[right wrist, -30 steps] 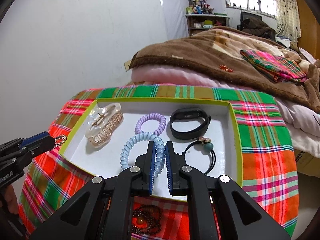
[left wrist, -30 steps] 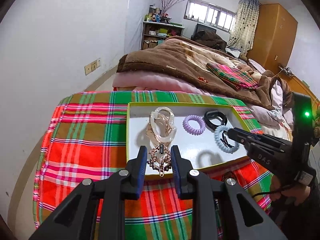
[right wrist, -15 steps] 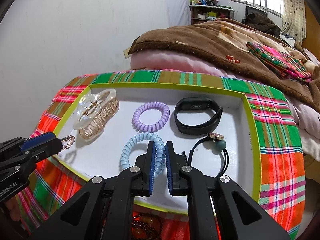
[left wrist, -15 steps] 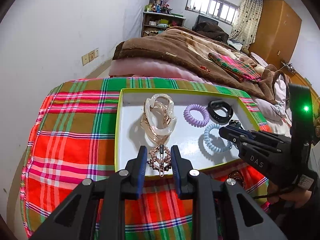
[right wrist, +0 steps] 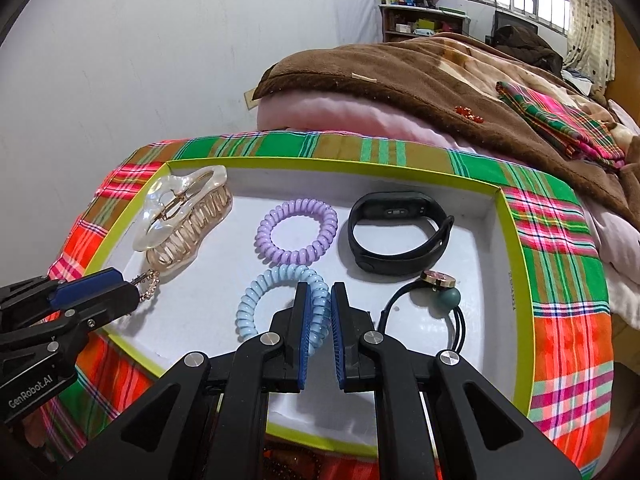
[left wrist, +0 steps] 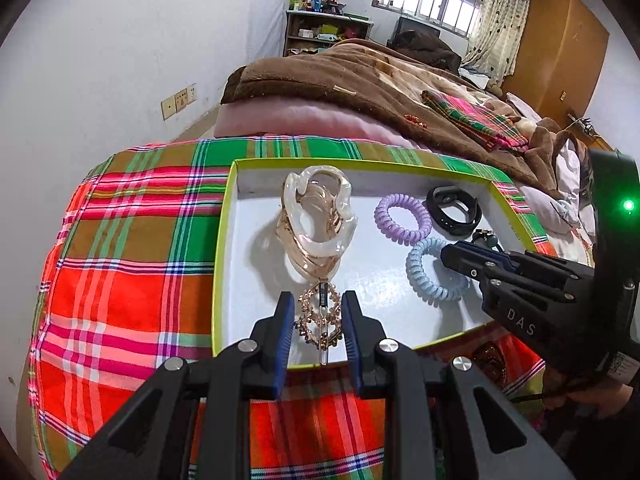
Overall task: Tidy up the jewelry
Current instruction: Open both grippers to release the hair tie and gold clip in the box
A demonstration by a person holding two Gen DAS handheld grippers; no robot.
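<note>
Left wrist view: my left gripper [left wrist: 314, 318] clamped on gold hairpin [left wrist: 320, 316], over near-left of tray [left wrist: 218, 264]. Light, fragile; I hold by middle bar. Right gripper [right wrist: 320, 320] pinches springy blue coil tie [right wrist: 280, 300], near-middle.

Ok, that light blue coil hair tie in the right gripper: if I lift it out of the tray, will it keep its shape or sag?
The blue coil hair tie will probably sag and stretch a little: it is an open spiral, gripped at one side only by the right gripper. It looks light, being thin plastic coil. Its glossy surface may slip between the pads.
</note>
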